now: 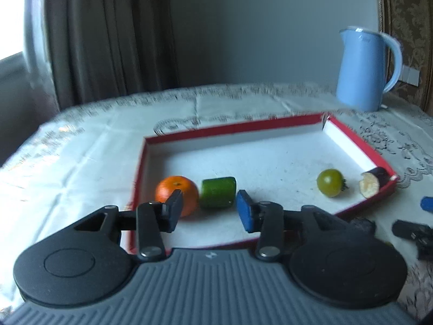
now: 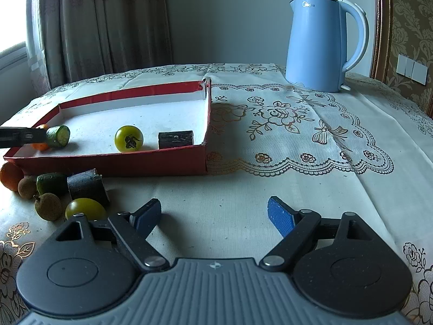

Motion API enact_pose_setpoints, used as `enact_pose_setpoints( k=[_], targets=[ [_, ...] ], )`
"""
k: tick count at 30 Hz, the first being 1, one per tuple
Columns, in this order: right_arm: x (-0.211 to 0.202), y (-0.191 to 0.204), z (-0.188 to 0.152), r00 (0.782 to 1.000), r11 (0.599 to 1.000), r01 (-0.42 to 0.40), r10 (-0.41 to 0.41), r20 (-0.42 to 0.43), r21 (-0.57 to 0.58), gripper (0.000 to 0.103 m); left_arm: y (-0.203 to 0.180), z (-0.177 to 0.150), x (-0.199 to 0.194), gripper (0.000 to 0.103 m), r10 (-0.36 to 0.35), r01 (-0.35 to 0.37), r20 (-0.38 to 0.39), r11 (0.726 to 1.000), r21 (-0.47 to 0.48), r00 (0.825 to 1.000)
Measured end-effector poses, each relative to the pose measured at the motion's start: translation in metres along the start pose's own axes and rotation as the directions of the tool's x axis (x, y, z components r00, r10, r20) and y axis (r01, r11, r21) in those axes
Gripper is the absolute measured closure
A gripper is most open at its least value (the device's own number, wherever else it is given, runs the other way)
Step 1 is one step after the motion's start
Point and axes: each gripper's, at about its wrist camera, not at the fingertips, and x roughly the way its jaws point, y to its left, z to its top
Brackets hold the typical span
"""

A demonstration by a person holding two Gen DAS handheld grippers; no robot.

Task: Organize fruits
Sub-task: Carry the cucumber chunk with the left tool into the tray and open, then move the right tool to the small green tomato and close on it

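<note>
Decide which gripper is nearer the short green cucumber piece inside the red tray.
Left. The left gripper hovers just before the cucumber piece; the right gripper sits outside the red tray.

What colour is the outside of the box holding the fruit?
Red box, white inside; clearest in the right wrist view.

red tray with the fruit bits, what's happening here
A person with a gripper in each hand is sorting produce into the red tray. Inside it lie an orange, a cucumber piece, a green tomato and an eggplant piece. The left gripper is open, empty, at the tray near the orange and cucumber. The right gripper is open over the tablecloth. More pieces wait in a pile in front of the tray.
</note>
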Motion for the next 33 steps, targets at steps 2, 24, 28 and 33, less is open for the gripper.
enact_pose_setpoints(
  k=[2,24,28,33],
  targets=[
    [0.000,0.000,0.000,1.000,1.000,0.000,0.000,-0.001,-0.001,0.017,0.002,-0.006,-0.023,0.047,0.013,-0.013,0.047,1.000,-0.006,0.999],
    [-0.046,0.044,-0.011,0.965,0.954,-0.235,0.252,0.072,-0.188,0.016,0.026,-0.081,-0.058,0.022,-0.016,0.010,-0.049,0.993,-0.114,0.999],
    [-0.035,0.056,-0.010,0.964,0.947,-0.245,0.261,0.052,-0.208,0.016,0.024,-0.081,-0.056,0.013,-0.009,0.004,-0.056,0.995,-0.095,0.998],
    [-0.025,0.059,-0.011,0.964,0.949,-0.251,0.262,0.035,-0.192,0.026,0.025,-0.081,-0.052,0.005,-0.018,0.010,-0.078,0.995,-0.097,0.997]
  ],
)
